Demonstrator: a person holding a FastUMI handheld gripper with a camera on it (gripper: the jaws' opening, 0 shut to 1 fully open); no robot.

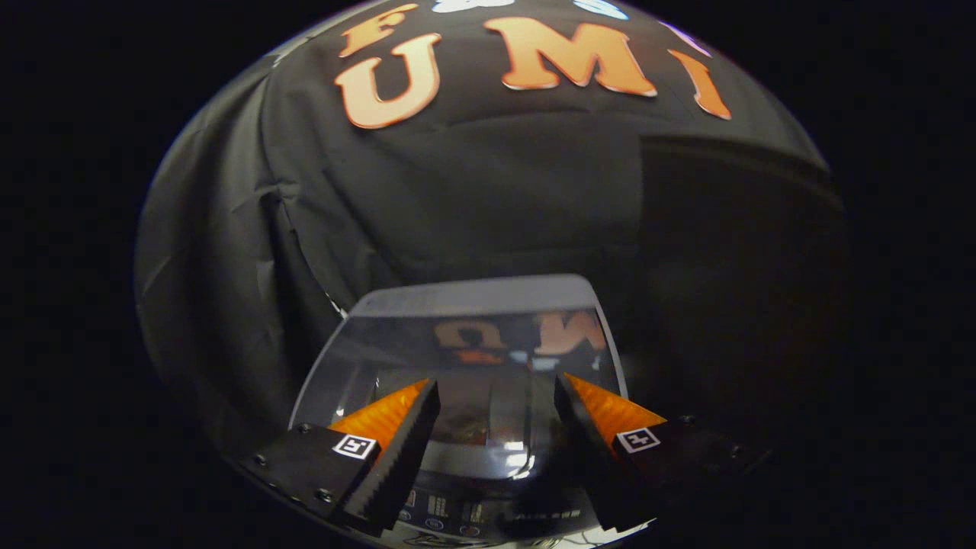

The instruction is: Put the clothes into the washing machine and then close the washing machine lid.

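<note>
I am holding the gripper wide apart, gripping nothing, above the grey glass-topped washing machine lid lying shut at lower centre.

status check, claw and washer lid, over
Claw open, holding nothing, poised over the washing machine. Glass lid looks down flat, control panel just beneath the fingers. No clothes seen, nothing in the way.

The gripper has its two fingers spread well apart with nothing between them. Both fingers reach forward and lean slightly inward toward each other at the tips. They hang above the washing machine lid, tips over its glossy pane, apart from it so far as can be told. Each finger carries a small square marker near its base.
</note>
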